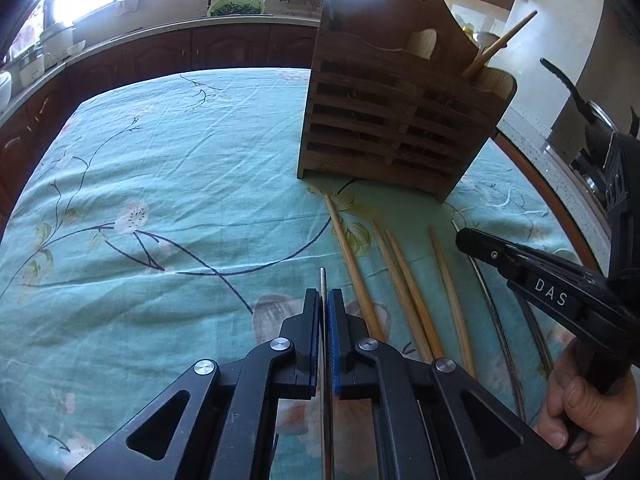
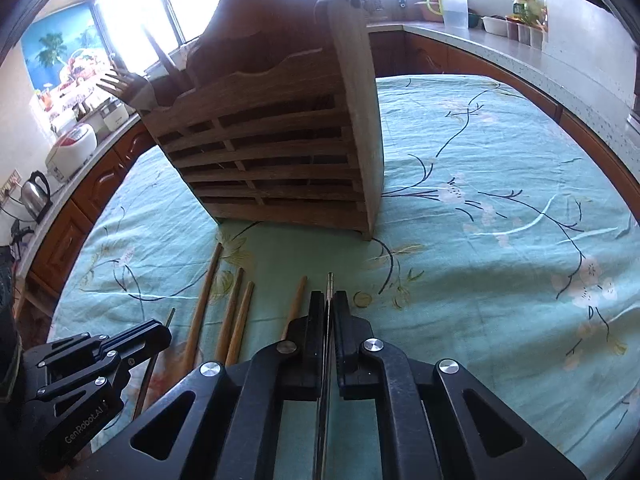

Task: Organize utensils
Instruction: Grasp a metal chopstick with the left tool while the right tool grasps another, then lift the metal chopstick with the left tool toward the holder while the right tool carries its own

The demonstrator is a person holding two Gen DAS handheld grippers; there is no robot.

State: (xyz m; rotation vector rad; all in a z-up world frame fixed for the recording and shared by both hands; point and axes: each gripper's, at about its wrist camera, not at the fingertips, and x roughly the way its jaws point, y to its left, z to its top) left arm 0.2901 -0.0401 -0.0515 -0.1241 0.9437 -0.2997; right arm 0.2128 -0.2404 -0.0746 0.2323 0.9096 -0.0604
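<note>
A slatted wooden utensil holder (image 1: 396, 120) stands on the teal floral tablecloth (image 1: 160, 200); it also shows in the right wrist view (image 2: 272, 152). A wooden chopstick (image 1: 500, 46) and a spoon handle stick out of it. Several wooden chopsticks (image 1: 404, 284) lie in front of it, also seen from the right (image 2: 234, 316). My left gripper (image 1: 325, 296) is shut on a thin metal chopstick (image 1: 322, 280). My right gripper (image 2: 329, 300) is shut on another metal chopstick (image 2: 330, 284). The right gripper (image 1: 468, 240) shows in the left view, the left gripper (image 2: 156, 332) in the right view.
More dark metal chopsticks (image 1: 500, 328) lie right of the wooden ones. Kitchen counters with a green basket (image 1: 236, 4), a rice cooker (image 2: 72, 148) and a kettle (image 2: 36, 194) surround the table. A pan (image 1: 592, 116) sits at the right.
</note>
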